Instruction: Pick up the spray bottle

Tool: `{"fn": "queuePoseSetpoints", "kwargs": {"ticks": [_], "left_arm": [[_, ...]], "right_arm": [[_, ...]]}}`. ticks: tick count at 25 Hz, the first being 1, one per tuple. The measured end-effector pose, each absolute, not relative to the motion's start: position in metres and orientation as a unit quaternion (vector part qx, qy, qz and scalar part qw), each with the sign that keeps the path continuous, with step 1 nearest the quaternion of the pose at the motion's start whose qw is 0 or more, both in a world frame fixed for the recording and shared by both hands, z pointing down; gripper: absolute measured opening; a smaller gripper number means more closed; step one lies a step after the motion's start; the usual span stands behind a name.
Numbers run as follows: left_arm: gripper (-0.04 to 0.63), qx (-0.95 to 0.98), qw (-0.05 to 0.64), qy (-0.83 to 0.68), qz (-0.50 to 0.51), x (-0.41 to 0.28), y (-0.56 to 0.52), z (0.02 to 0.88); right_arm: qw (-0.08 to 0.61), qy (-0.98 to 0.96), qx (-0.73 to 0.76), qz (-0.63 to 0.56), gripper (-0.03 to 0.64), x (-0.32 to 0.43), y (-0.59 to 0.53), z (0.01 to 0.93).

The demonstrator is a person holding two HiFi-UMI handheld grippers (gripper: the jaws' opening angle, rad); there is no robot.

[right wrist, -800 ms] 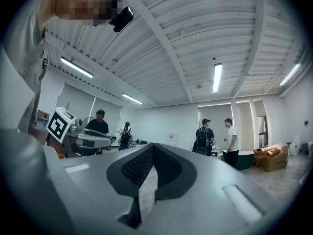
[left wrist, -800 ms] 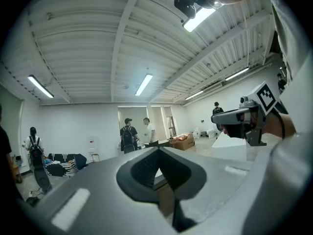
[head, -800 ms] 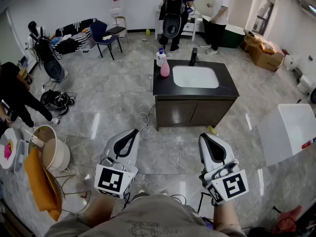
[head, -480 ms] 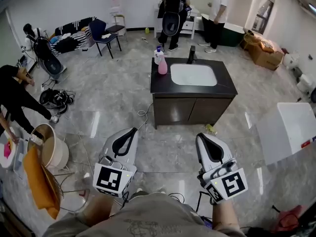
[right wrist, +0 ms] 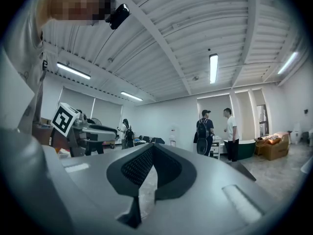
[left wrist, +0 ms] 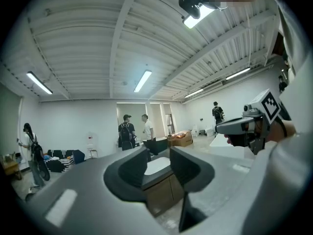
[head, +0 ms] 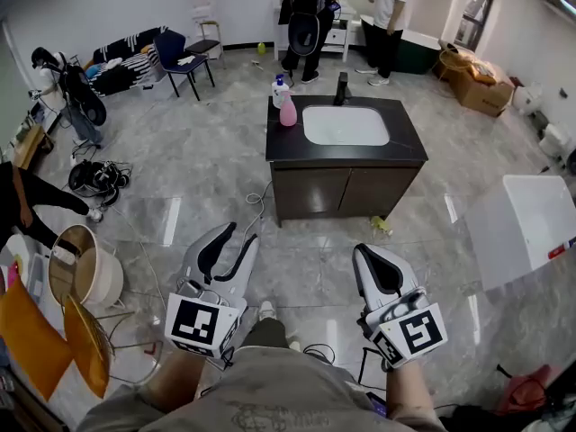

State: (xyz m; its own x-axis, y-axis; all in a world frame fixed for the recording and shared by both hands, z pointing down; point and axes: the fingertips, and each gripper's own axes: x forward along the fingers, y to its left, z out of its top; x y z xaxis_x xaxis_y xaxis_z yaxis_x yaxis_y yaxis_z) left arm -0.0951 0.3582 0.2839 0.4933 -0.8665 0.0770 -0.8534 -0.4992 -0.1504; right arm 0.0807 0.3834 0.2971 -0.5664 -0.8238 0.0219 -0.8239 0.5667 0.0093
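Observation:
A pink bottle (head: 288, 112) with a pale spray head stands beside a white bottle (head: 279, 90) with a blue top. Both are at the back left corner of the dark sink counter (head: 346, 149), far ahead of me. My left gripper (head: 236, 234) is held low over the floor, open and empty; the cabinet (left wrist: 156, 177) shows through its gap (left wrist: 157, 153). My right gripper (head: 364, 252) is level with it on the right, shut on nothing, its tips meeting (right wrist: 152, 146). Each gripper is well short of the counter.
A white basin (head: 346, 124) and black tap (head: 341, 88) are set in the counter. Two people (head: 306, 12) stand behind it. A white box (head: 526, 228) is at the right, a round tub (head: 85, 277) and orange cloth at the left, and cables (head: 259, 207) lie on the floor.
The view has moved forward: the sink cabinet is nearer and lower in frame. The person at the left has slid mostly out of view. Both grippers keep about the same pose.

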Motion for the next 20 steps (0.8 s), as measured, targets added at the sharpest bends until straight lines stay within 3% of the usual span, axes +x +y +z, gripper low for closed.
{"fn": "queuePoseSetpoints", "kwargs": {"ticks": [4,20], "left_arm": [[0.224,-0.853,0.049,0.516,-0.064,-0.103,0.34,0.28],[0.232,-0.871,0.024,0.486,-0.067,-0.096,0.204,0.31]], "right_arm": [[0.027,-0.88,0.475,0.011,0.029,0.085,0.37,0.311],[0.059,-0.87,0.489,0.013,0.029,0.084,0.241,0.325]]}}
